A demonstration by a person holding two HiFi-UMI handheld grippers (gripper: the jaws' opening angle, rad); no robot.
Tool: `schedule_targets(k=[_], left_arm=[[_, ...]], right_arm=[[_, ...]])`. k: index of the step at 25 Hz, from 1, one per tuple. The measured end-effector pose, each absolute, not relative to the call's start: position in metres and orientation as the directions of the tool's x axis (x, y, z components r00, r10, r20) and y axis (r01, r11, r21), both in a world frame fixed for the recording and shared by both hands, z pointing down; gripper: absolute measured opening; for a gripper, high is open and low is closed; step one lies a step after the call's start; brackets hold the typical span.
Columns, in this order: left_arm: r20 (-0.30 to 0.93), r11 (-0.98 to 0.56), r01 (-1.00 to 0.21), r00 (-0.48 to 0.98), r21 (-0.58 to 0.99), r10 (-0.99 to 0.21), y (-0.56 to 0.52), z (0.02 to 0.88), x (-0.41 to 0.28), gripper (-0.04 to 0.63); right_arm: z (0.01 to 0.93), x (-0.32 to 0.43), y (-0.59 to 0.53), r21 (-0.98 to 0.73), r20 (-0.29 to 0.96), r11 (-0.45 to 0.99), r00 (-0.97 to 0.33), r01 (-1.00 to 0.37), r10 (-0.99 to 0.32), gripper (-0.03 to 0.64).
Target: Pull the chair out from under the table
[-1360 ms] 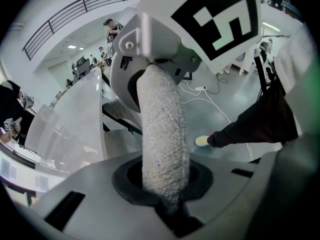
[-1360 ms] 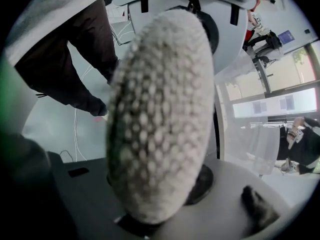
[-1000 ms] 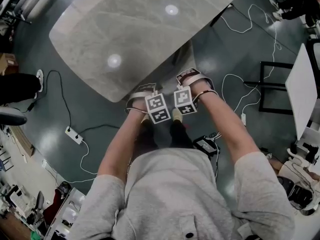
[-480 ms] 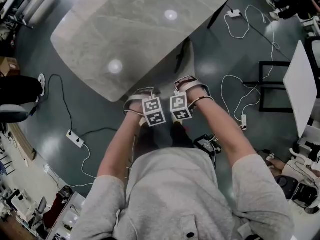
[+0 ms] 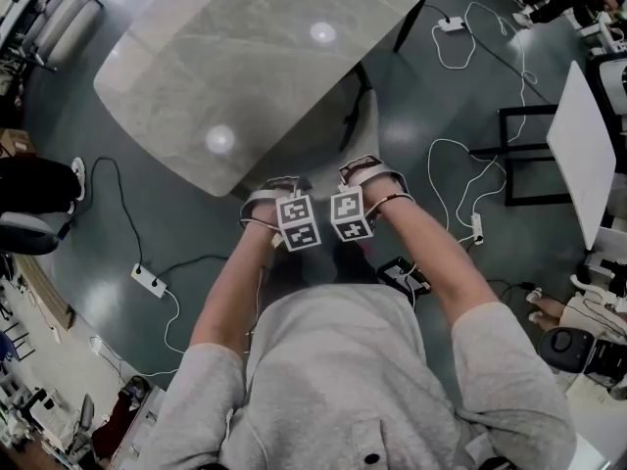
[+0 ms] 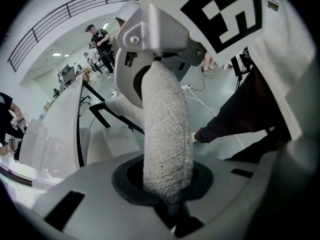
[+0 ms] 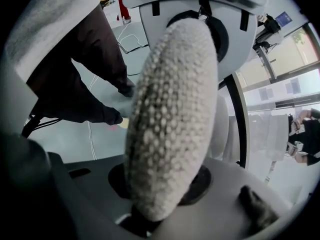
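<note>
Fabric chair back (image 6: 165, 129), pinched by left tongs (image 5: 266, 202) and right tongs (image 5: 372, 176), the latter just tightening; square markers (image 5: 299, 221) on both.

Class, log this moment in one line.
left gripper: shut on chair backrest | right gripper: jaws just closing on backrest | chair seat: partly under table

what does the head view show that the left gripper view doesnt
Only the head view: the table top from above, the power strip on the floor. Only the left gripper view: the left gripper shut on the woven back edge of the chair, a railing overhead. Both: the chair and the person's dark trousers.
</note>
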State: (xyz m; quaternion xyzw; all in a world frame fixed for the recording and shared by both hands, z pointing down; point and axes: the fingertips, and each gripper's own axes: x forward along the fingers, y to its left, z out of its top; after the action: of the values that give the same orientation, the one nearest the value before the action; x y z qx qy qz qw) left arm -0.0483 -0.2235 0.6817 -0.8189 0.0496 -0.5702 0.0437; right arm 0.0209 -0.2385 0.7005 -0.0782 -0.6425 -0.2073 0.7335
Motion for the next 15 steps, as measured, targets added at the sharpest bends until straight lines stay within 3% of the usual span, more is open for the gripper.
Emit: schedule_targets(k=[15], left_arm=[[0.937, -0.993, -0.030, 0.331, -0.110, -0.114, -0.178, 0.683, -0.028, 0.072]], right_arm=[[0.702, 0.042, -0.194, 0.153, 0.974, 0.908, 0.093, 0.391, -0.204, 0.095]])
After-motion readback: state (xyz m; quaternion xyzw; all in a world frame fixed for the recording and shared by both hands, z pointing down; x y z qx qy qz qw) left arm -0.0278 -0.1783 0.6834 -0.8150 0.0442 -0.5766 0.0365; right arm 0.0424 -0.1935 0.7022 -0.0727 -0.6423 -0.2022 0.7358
